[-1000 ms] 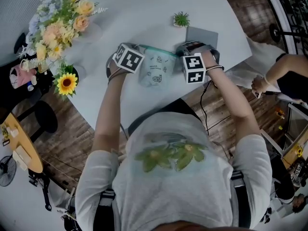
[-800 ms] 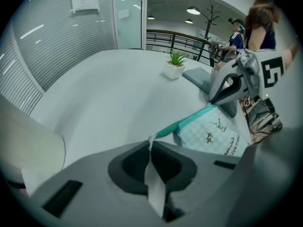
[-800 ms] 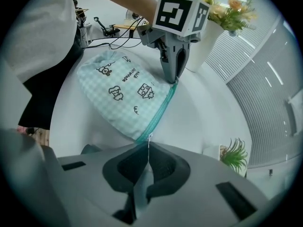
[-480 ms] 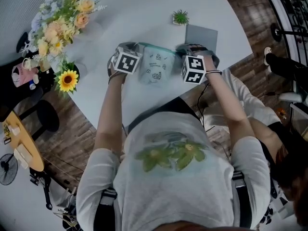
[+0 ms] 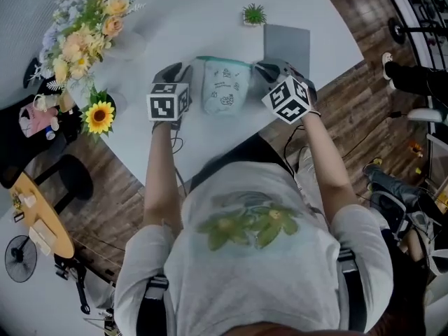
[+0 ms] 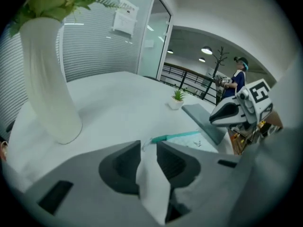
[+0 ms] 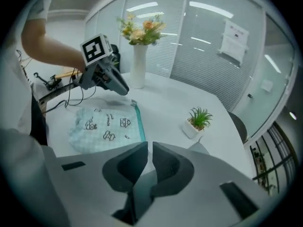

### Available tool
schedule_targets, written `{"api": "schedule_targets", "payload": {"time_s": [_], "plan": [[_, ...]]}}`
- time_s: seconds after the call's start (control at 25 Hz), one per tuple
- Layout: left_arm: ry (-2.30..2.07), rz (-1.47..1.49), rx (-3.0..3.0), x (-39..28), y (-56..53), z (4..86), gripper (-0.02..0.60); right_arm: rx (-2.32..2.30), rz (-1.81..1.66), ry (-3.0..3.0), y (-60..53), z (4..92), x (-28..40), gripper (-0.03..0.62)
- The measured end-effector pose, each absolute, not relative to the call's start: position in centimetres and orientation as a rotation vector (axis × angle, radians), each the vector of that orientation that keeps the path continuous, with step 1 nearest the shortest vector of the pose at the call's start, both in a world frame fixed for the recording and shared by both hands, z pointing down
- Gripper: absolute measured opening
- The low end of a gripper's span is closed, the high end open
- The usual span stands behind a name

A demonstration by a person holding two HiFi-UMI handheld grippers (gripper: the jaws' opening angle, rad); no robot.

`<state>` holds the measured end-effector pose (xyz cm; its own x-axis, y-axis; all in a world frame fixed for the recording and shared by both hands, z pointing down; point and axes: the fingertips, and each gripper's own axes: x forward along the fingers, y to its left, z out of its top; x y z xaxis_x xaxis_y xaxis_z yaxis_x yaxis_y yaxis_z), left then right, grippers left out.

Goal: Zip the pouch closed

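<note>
The pouch (image 5: 225, 88) lies flat on the white table (image 5: 203, 19), between the two claws (neither holds it). The left gripper (image 6: 148, 146) is opening, empty. The right gripper (image 7: 149, 148) is pinched closed, empty.

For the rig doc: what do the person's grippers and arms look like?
Left gripper and right gripper: grey bodies, dark scooped jaws, each with a white cube, black square markers. Left jaws are opening, empty. Black cable by left forearm. Short-sleeved pale T-shirt.
</note>
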<state>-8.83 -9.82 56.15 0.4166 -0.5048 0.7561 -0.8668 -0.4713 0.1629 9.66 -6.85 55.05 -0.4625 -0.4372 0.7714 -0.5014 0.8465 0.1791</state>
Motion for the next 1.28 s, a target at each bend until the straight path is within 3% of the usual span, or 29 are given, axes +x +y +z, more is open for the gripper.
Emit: {"api": "schedule_targets", "payload": {"time_s": [0.4, 0.64, 1.28], "plan": [[-1.217, 0.644, 2.368, -6.1, -8.2, 46.2, 0.084, 1.056, 0.204, -2.283, -5.5, 46.8, 8.5, 0.021], [-1.205, 0.512, 2.495, -3.7, -6.2, 40.7, 0.005, 1.262, 0.319, -2.435, -4.1, 41.2, 7.8, 0.02], [-1.178, 0.385, 2.631, -0.9, -0.9, 32.9, 0.003, 1.467, 0.349, -2.517, 0.4, 32.7, 5.6, 0.015]]}}
